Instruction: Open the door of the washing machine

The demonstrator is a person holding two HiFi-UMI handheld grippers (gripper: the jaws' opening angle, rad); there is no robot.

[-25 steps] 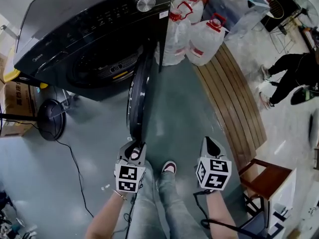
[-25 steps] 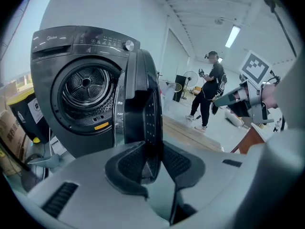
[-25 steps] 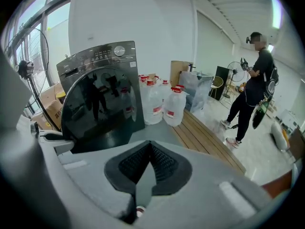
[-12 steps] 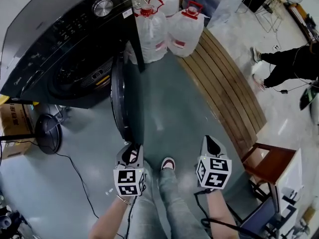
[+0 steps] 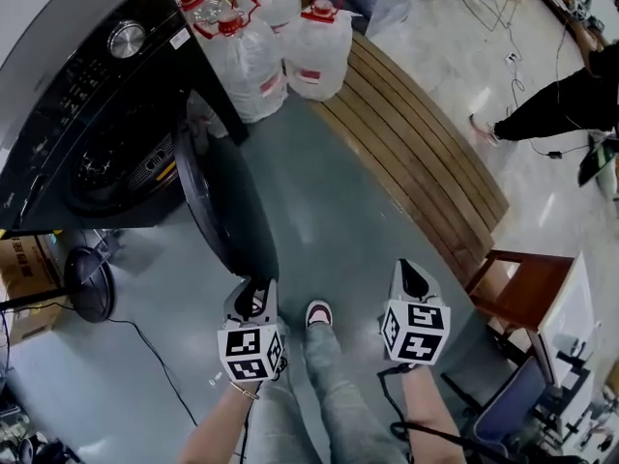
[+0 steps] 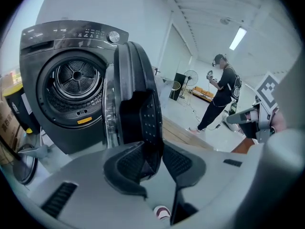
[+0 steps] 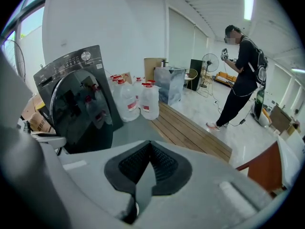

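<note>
Logging a dark front-loading washing machine (image 5: 68,95) at upper left of the head view, with a cardboard box (image 5: 19,259) and a round black floor stand (image 5: 87,283) sitting beside it at the left edge. Finding its door (image 5: 227,211) already swung well out from the front and standing edge-on toward the person, the drum (image 6: 76,78) showing fully in the left gripper view. Noting the left gripper (image 5: 253,296) sitting at the door's free edge, jaws opening, with that edge standing between the pads; not confirming firm pad contact. Recording large red-capped water bottles (image 5: 247,61) clustering just beside the machine's right side. Marking the person's shoe (image 5: 317,313) resting on the grey floor between the two grippers. Noting the right gripper (image 5: 411,276) hanging apart from the door, over the floor, jaws closed together at the tips and gripping nothing. Recording a run of wooden slats (image 5: 416,153) stretching rightward from the bottles, a brown chair (image 5: 522,293) standing at lower right, and another person (image 5: 571,95) standing well apart at the far right edge.
</note>
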